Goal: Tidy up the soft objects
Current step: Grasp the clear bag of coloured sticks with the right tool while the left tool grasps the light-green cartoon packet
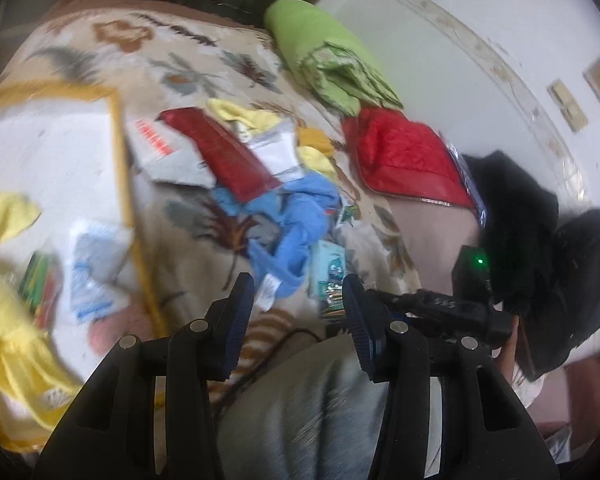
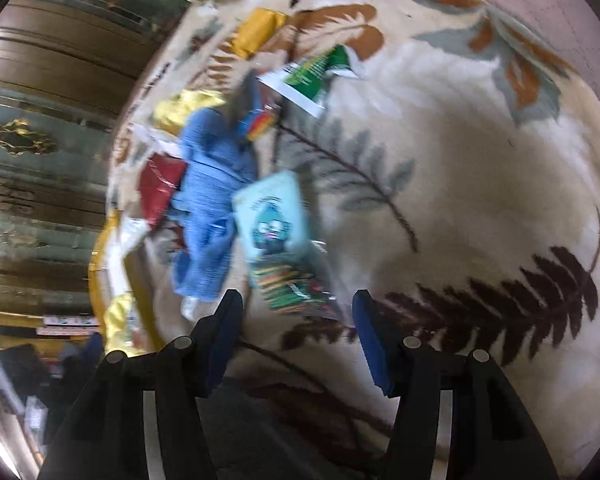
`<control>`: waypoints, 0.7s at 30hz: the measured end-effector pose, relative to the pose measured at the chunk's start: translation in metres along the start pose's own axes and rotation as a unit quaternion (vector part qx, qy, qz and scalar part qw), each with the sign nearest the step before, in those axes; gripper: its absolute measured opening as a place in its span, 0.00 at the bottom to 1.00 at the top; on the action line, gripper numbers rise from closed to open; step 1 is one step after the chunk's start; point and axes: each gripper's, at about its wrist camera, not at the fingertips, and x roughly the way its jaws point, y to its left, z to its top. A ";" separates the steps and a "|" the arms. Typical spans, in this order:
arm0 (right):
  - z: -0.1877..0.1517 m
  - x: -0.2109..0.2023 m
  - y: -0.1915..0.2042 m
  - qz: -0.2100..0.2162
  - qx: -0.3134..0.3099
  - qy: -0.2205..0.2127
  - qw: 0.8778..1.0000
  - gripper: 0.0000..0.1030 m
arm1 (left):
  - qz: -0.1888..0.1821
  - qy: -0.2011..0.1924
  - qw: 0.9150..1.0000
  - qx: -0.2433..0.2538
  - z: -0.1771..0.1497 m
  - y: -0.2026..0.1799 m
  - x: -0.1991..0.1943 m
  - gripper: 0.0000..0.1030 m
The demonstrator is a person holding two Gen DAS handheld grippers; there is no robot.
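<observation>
A crumpled blue cloth [image 1: 296, 216] lies on the leaf-patterned blanket [image 1: 196, 60], just beyond my left gripper [image 1: 298, 284], which stands open and empty above it. Left of it is a white box with a yellow rim [image 1: 118, 128]; a yellow cloth [image 1: 4, 280] lies in it. In the right wrist view the blue cloth [image 2: 212, 200] is ahead and to the left of my right gripper [image 2: 296, 300], also open with nothing between its fingers. A teal packet [image 2: 274, 212] and a striped colourful packet [image 2: 292, 288] lie right in front of it.
Among the clutter are a red packet [image 1: 220, 152], small yellow cloths [image 1: 240, 114] and white packets. A red quilted cushion [image 1: 404, 160] and a green pillow [image 1: 320, 48] lie by the wall. A black backpack [image 1: 580, 280] is at right. A grey-trousered leg [image 1: 300, 400] is below.
</observation>
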 end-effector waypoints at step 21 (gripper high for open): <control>-0.007 -0.006 -0.011 0.003 -0.033 -0.015 0.999 0.18 | 0.073 0.258 0.955 0.126 0.046 -0.100 0.186 0.44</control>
